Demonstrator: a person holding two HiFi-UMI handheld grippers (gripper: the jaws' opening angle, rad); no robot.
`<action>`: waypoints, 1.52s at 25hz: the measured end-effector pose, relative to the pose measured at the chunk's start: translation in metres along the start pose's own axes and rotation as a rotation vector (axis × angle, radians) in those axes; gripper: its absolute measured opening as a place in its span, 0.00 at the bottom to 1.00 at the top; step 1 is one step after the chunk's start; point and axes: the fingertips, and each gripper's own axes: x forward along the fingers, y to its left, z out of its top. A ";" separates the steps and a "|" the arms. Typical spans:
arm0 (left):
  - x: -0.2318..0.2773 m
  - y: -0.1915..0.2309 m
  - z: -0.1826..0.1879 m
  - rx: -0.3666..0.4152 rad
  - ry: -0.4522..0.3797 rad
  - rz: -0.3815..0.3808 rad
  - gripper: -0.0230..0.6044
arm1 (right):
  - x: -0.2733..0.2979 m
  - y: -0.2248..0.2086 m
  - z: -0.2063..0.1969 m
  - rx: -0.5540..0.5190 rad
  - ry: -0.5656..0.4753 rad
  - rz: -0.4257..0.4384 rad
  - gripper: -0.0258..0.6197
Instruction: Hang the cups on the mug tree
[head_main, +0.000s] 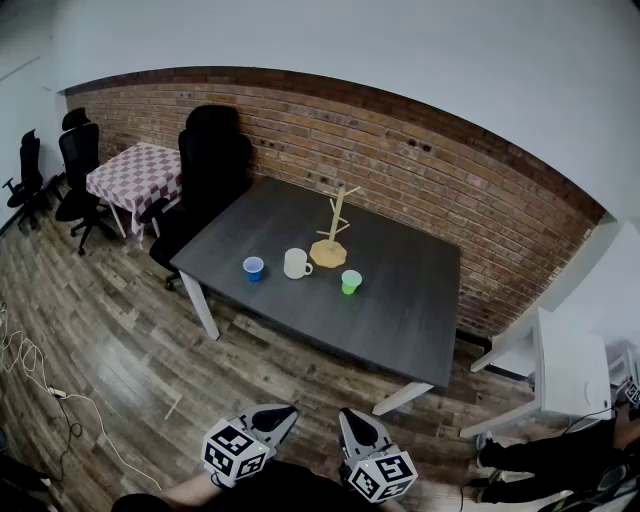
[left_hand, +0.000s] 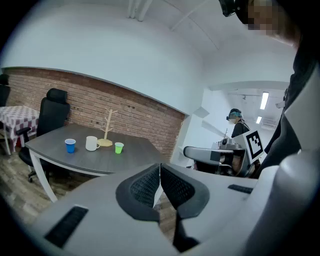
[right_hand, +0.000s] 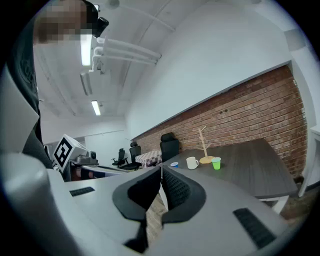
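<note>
so both grippers were hanging low at the bottom of the head view, over the wood floor and well apart from the surface. the left gripper had its fingers squeezed fully together with nothing between them. same deal on the right gripper, fingers closed up and empty. the two sat side by side, not touching each other, both aimed roughly toward the surface. all the task stuff was on the far left part of that dark grey surface. the wooden tree stood upright on its flat base, on the side nearest the brick wall. the white mug was just beside the base on its left, handle turned to the right. the blue cup was left of the mug, near but not touching. the green cup sat off to the right, a bit nearer the camera than the base. all three stood mouth up on the surface. a black chair was parked by the surface's far left corner.
</note>
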 end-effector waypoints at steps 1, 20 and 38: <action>-0.001 0.002 -0.001 -0.001 0.001 0.002 0.07 | 0.002 0.000 -0.001 0.002 0.002 0.001 0.10; 0.016 0.082 -0.015 -0.134 0.044 -0.012 0.07 | 0.078 -0.014 -0.034 0.129 0.120 -0.016 0.10; 0.037 0.277 0.044 -0.183 -0.020 -0.092 0.07 | 0.268 -0.022 0.001 0.028 0.243 -0.141 0.10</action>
